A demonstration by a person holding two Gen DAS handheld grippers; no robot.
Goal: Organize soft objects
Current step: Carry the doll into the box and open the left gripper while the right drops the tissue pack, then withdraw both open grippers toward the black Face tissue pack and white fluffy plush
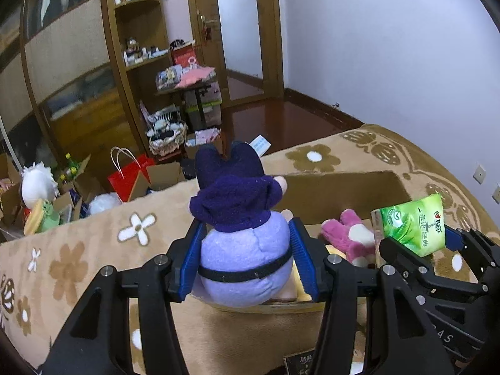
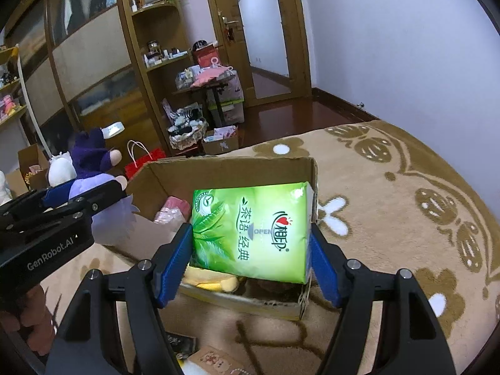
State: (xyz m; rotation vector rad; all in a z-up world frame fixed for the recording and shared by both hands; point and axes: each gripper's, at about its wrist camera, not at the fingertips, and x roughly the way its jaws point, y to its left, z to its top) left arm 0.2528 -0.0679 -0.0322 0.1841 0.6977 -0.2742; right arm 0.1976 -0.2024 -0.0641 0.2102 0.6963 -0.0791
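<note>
The green tissue pack (image 2: 253, 229) carries the clearest writing in here: a grey tab marked "OPEN", a red heart logo and dark Chinese characters running down its face; the right gripper (image 2: 251, 261) has its blue pads pressed against both short ends of that pack, jaws about half spread, holding it just above the near right corner of the cardboard box (image 2: 218, 168); the other tool's black arm, left of the box in the right wrist view, reads "GenRobot.AI" in pale letters; the left gripper (image 1: 247, 256) is clamped on the round lilac belly of a plush doll (image 1: 240, 228) in a dark purple hooded top, jaws partly spread around it, the doll upright over the box's near left edge; inside the box a pink plush (image 1: 347, 234) lies toward the right, with something yellow beneath the pack and a pink packet further back; the box sits on a tan blanket (image 2: 390, 218) patterned with brown and white flowers; beyond the box, dark wooden floor (image 1: 281, 118) and a wooden shelf unit (image 1: 137, 31) holding small jars and boxes; left of the box, off the blanket's edge, a red paper bag (image 1: 131, 175) with white handles, open cartons and a white plush; behind it all, a wooden door (image 1: 206, 25) and a plain white wall (image 1: 390, 47).
</note>
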